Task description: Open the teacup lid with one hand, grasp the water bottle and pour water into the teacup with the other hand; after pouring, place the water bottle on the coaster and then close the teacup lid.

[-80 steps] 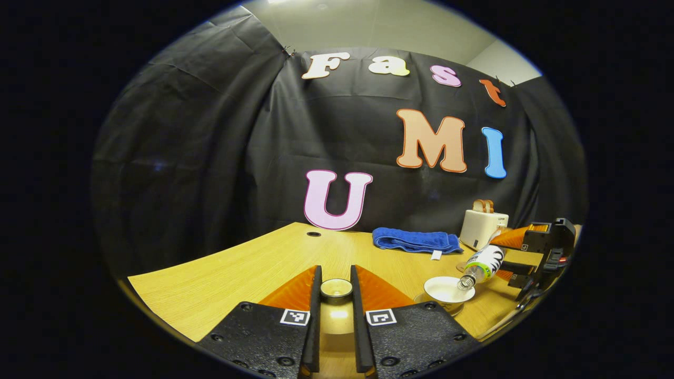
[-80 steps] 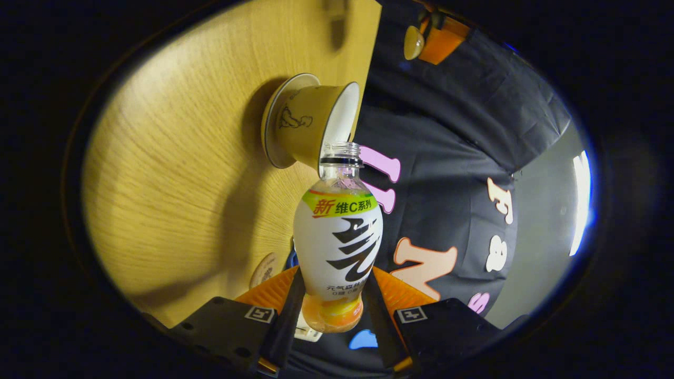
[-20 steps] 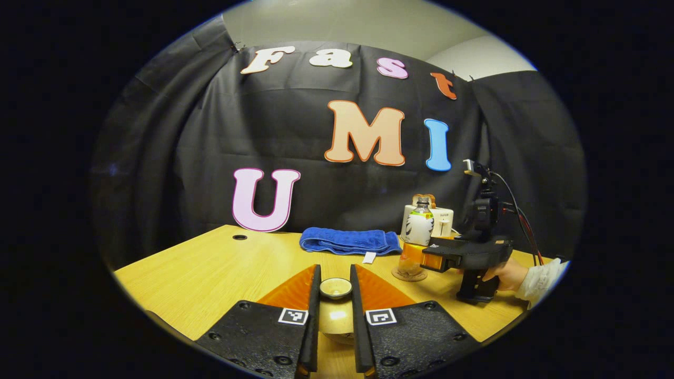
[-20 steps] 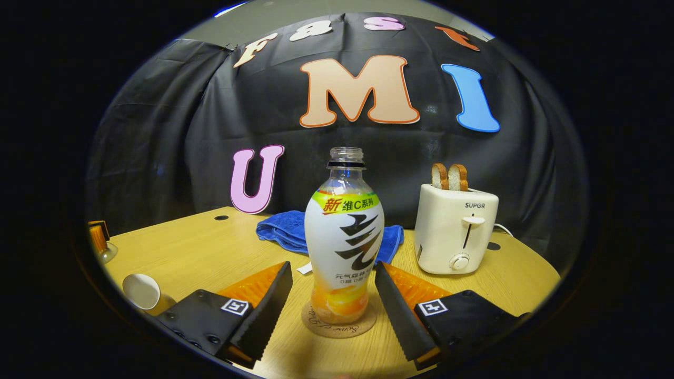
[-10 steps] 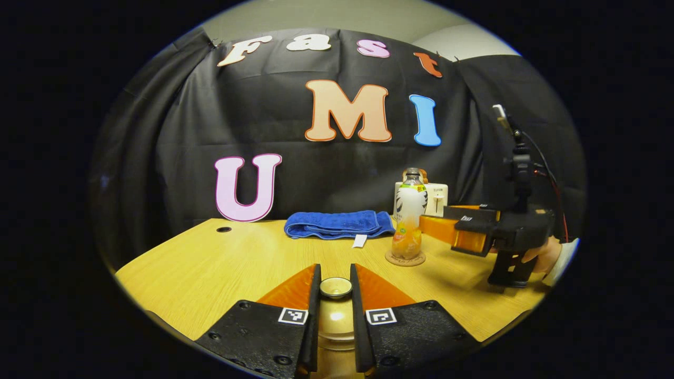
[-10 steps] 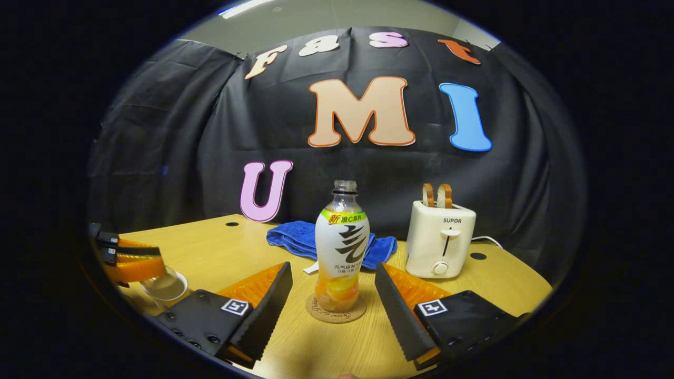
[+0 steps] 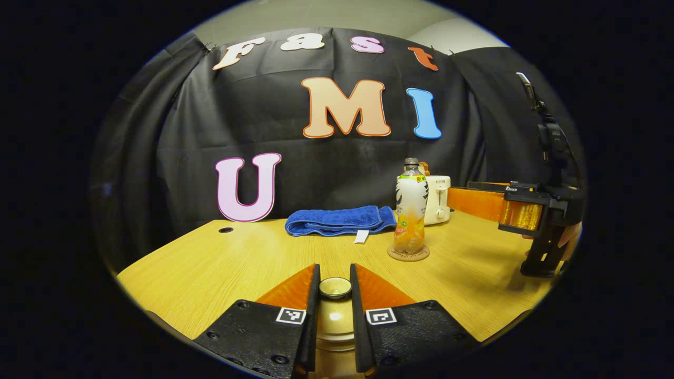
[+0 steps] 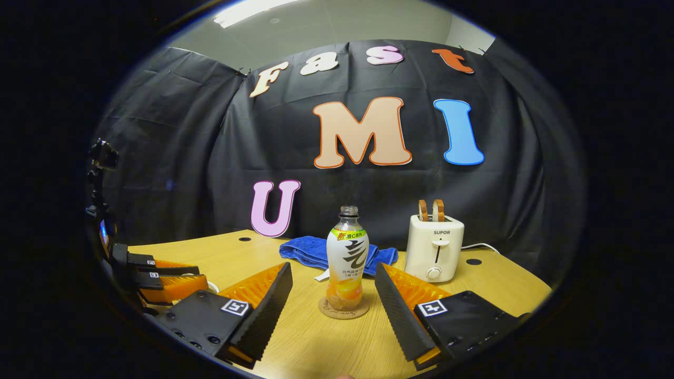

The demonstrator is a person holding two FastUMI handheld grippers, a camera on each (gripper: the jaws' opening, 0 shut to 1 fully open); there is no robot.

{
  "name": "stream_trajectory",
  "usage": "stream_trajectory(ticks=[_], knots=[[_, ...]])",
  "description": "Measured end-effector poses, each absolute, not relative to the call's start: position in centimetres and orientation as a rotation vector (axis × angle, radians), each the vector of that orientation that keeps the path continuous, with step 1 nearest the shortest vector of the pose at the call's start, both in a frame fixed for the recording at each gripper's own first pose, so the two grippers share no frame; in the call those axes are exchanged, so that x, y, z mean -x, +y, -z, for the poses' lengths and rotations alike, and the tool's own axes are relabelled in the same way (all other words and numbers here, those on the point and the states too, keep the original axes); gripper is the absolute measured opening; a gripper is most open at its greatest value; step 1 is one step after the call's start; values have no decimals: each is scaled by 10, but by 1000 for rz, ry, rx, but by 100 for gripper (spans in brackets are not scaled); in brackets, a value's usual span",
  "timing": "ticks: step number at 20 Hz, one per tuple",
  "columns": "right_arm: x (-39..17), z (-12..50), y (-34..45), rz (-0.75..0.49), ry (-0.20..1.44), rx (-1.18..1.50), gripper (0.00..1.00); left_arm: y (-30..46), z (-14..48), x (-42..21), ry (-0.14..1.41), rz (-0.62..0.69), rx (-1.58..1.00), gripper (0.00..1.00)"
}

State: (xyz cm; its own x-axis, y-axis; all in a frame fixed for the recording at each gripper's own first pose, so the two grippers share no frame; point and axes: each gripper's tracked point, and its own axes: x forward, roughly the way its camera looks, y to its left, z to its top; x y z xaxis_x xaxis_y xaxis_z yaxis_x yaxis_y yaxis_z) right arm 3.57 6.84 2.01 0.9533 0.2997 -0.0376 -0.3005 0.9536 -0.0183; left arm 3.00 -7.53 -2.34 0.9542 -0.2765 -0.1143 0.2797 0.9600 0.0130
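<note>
Water bottle point(image 8: 347, 256) upright on coaster point(image 8: 344, 310), right claw point(image 8: 333, 300) spread apart, clear of it; left claw point(image 7: 335, 300) clamped on teacup lid point(image 7: 335, 287) knob above counter point(image 7: 221, 263); risk: off-centre lowering could seat lid crooked or chip the cup.

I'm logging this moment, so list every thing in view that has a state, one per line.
water bottle: upright, uncapped, standing on the coaster, free of both grippers.
coaster: flat on the table, under the bottle.
teacup lid: pinched by its knob between the left gripper's fingers.
left gripper: shut on the lid.
right gripper: open, jaws wide, back from the bottle.
toaster: two slices standing up out of it.
blue towel: folded, lying flat.
</note>
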Motion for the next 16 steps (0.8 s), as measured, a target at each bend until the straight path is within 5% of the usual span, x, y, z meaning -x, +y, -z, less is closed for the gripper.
stream_trajectory(ticks=[6, 10, 11, 16], knots=[[-12, -33, 64, -310, 8, -3, 99, -75, 25, -25, 127, 274, -37, 32], [8, -38, 63, -317, -1, -40, 95, -75, 16, -16, 94, 261, -28, 68], [12, -36, 63, -318, 3, -51, 95, -72, 14, -15, 88, 250, -30, 84], [39, -22, 52, -290, 5, -36, 95, -58, 1, 5, 44, 194, -21, 96]])
